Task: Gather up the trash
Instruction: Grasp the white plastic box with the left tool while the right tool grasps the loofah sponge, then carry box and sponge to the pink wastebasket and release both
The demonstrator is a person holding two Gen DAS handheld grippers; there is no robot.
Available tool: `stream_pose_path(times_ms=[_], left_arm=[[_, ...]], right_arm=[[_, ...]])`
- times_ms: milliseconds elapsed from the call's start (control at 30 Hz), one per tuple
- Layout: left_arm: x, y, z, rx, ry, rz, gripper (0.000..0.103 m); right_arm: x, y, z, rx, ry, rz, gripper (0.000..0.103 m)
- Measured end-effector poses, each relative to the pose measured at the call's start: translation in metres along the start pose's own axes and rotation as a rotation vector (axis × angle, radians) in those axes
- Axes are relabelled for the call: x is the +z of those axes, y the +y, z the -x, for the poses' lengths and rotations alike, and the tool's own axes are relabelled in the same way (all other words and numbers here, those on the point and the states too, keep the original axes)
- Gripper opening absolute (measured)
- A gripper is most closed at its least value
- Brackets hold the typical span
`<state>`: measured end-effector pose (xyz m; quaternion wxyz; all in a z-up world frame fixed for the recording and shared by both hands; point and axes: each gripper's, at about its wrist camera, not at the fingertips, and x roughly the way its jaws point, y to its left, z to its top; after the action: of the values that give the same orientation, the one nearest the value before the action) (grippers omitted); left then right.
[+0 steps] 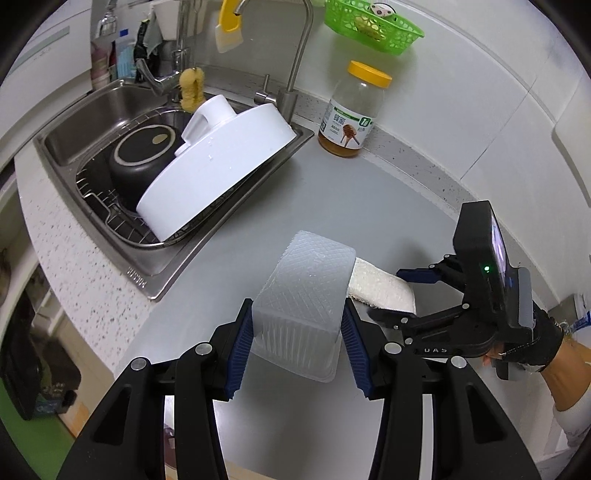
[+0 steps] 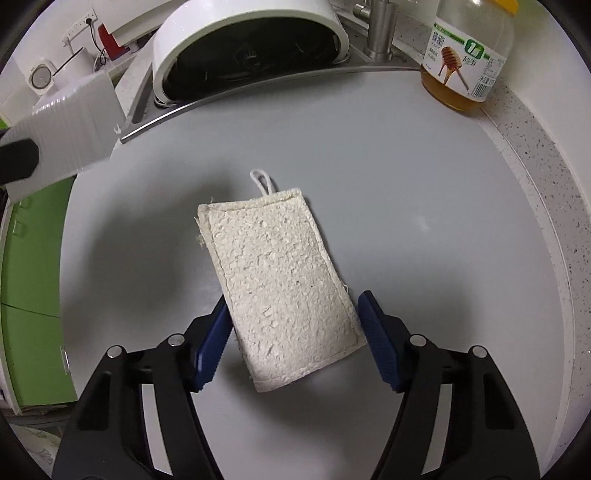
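Observation:
A clear ribbed plastic container [image 1: 303,288] sits tilted between the blue pads of my left gripper [image 1: 297,314], which is shut on its sides above the grey counter. The same container [image 2: 70,125] shows at the far left of the right wrist view. A pale loofah sponge pad [image 2: 277,266] with a string loop lies flat on the counter. My right gripper [image 2: 293,306] straddles its near end: the left pad touches its edge and a narrow gap shows at the right pad. In the left wrist view, the right gripper [image 1: 400,295] is beside the sponge [image 1: 380,284], held by a gloved hand.
A steel sink [image 1: 92,110] at the left holds a large white lid [image 1: 221,166] and a black pot [image 1: 144,155] on a wire rack. A honey jar [image 1: 351,114] stands by the wall behind the faucet [image 1: 295,55]. A green basket [image 1: 373,26] hangs above.

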<state>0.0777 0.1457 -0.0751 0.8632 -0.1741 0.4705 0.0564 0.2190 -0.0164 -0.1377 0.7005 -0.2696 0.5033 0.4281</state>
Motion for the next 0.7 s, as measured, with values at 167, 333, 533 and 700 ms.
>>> stream_pose_path(times_ms=[167,333,533,700], left_arm=[[-0.011,-0.01,0.014,0.003,-0.018,0.013,0.046],[-0.03,-0.022,0.036,0.018,-0.047,0.036,0.046],[-0.072,-0.033,0.078,0.074,-0.098,0.093,0.046],[-0.126,-0.025,0.121,0.147,-0.131,0.182,0.046]], right_arm=[[-0.011,0.002,0.025,0.018,-0.041,-0.025,0.066],[-0.03,0.007,0.067,0.03,-0.104,-0.032,0.066],[-0.055,0.039,0.123,0.061,-0.192,0.033,0.066],[-0.072,0.093,0.156,0.138,-0.254,0.129,0.066]])
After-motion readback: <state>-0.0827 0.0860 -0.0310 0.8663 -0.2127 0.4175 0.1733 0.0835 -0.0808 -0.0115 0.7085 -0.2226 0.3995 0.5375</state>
